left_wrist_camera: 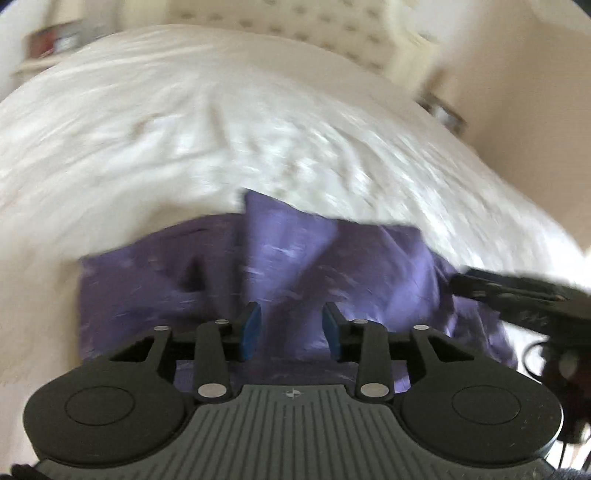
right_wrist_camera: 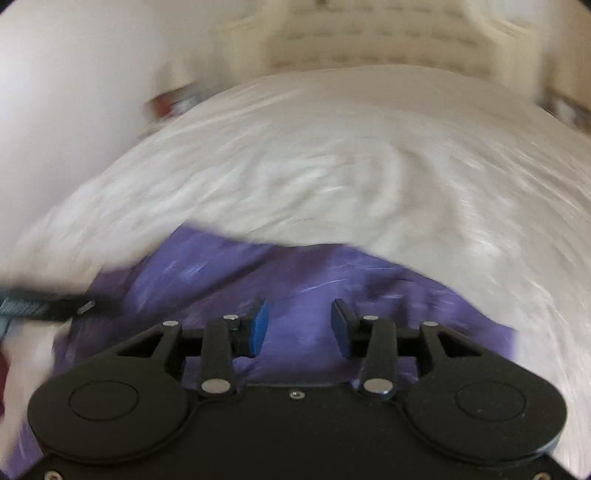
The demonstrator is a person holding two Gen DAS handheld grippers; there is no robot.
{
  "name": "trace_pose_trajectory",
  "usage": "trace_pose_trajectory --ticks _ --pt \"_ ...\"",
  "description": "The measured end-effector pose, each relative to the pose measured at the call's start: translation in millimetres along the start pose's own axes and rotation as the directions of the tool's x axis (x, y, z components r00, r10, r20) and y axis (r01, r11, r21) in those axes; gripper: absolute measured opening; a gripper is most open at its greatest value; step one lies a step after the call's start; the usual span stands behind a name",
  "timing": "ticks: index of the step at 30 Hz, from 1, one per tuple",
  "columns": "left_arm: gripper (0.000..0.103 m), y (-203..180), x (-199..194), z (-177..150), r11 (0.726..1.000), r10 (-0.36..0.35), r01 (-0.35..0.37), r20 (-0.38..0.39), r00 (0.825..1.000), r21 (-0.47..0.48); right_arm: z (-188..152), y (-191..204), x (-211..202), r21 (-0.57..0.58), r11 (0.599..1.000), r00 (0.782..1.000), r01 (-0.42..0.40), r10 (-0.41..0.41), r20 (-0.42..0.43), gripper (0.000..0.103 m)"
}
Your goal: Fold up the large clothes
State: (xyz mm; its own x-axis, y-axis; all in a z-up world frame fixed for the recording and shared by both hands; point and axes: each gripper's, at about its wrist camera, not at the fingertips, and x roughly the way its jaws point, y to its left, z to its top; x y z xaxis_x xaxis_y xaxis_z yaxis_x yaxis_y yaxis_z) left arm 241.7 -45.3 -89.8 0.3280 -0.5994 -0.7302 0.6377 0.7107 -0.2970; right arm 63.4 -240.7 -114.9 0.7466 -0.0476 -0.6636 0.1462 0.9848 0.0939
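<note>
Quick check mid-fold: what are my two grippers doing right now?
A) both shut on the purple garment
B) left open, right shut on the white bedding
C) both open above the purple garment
C: the left gripper and right gripper each show a clear gap between the blue pads, with the purple garment visible through it, lying on the white bedding.

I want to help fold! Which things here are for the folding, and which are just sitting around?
For folding: purple garment, left gripper, right gripper, both open above it.

Just there: white bedcover, tufted headboard, blurry reddish items beside the bed.
</note>
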Motion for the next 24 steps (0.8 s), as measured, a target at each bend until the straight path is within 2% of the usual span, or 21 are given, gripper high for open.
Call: trace_pose_trajectory --ticks 2,4,5,8,12,14,16,18,19,22,24 --pt "0.037 -7 15 -11 0.999 -0.002 0.005 -0.058 0.998 0.043 -19 11 16 -0.052 0.998 0.996 -0.021 0.016 -0.087 0.048" --pt "0.037 -11 36 -35 0.998 0.017 -0.006 -0.165 0.986 0.069 -45 16 33 -0.092 0.996 0.975 0.0 -0.021 -0.22 0.045" --pt "0.037 -13 40 -44 0.995 0.022 -0.003 -0.187 0.982 0.098 -57 16 36 -0.106 0.994 0.967 0.012 -0.038 -0.251 0.045" --pt "0.038 -24 37 -60 0.976 0.057 -0.025 -0.144 0.988 0.216 -59 14 18 -0.067 0.998 0.971 0.005 -0.021 -0.239 0.046" --pt "0.043 -24 35 -61 0.981 0.043 -0.016 -0.134 0.99 0.191 -33 12 -6 0.01 0.999 0.994 -0.047 0.048 -0.094 0.048" --pt "0.044 -24 38 -60 0.982 0.045 -0.018 -0.137 0.99 0.19 -16 14 -1 0.012 0.997 0.996 -0.078 0.079 -0.044 0.048" --pt "0.046 -25 35 -59 0.98 0.046 -0.018 -0.14 0.989 0.197 -1 15 17 -0.007 0.997 0.997 -0.072 0.072 -0.031 0.048" --pt "0.049 -30 39 -58 0.979 0.046 -0.017 -0.142 0.989 0.202 6 15 38 -0.039 0.999 0.998 -0.037 0.035 -0.048 0.048" --pt "0.05 -30 39 -58 0.98 0.042 -0.013 -0.142 0.989 0.201 7 11 53 -0.044 0.999 0.997 0.002 -0.006 -0.082 0.048" --pt "0.059 -27 35 -61 0.981 0.01 0.018 -0.14 0.99 0.194 -4 -9 82 -0.065 0.989 0.969 0.131 -0.142 -0.202 0.045" --pt "0.061 -25 32 -63 0.98 -0.002 0.029 -0.137 0.991 0.195 -8 -24 82 -0.012 0.992 0.968 0.125 -0.124 -0.219 0.045"
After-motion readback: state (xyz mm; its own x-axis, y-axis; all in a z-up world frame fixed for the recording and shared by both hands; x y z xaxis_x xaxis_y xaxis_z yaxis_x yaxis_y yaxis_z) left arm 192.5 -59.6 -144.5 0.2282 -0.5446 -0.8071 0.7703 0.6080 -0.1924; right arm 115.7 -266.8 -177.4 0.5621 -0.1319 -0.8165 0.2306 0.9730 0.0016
